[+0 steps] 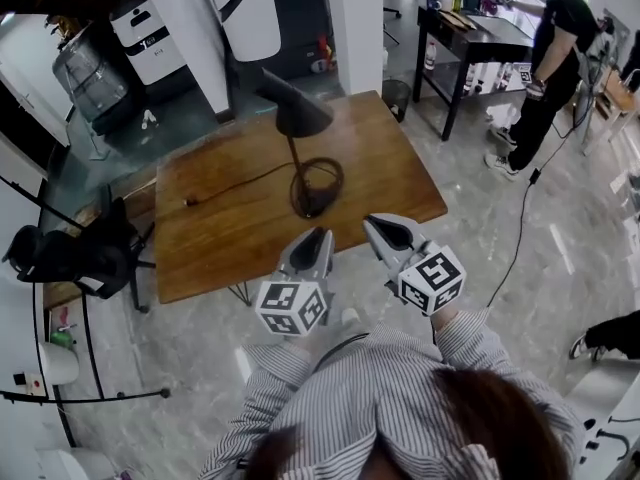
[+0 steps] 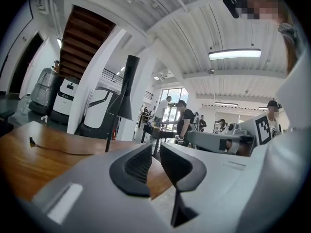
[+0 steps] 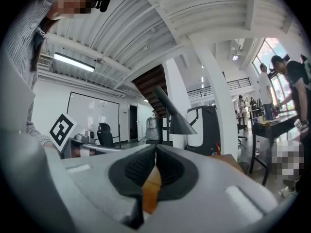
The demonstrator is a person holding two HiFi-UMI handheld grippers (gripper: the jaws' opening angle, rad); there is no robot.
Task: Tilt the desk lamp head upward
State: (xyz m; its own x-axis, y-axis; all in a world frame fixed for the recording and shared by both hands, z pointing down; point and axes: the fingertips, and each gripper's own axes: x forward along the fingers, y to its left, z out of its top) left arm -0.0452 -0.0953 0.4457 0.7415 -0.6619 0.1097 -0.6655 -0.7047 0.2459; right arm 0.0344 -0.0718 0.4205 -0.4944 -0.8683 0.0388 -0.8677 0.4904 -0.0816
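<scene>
Striped shirt: foreground. Lamp: black, upright mid-table, cone head angled downward, ring base. Cord: trails left from the lamp. Table: wood. Left gripper: over near table edge, clear of lamp, jaws slightly apart, nothing between. Right gripper: just beside it, jaws together, empty. Bystander: far right, by dark desk.

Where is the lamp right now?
In the head view, the black desk lamp stands near the middle of the wooden table, just beyond the left claw and right claw, its cord trailing left.
</scene>
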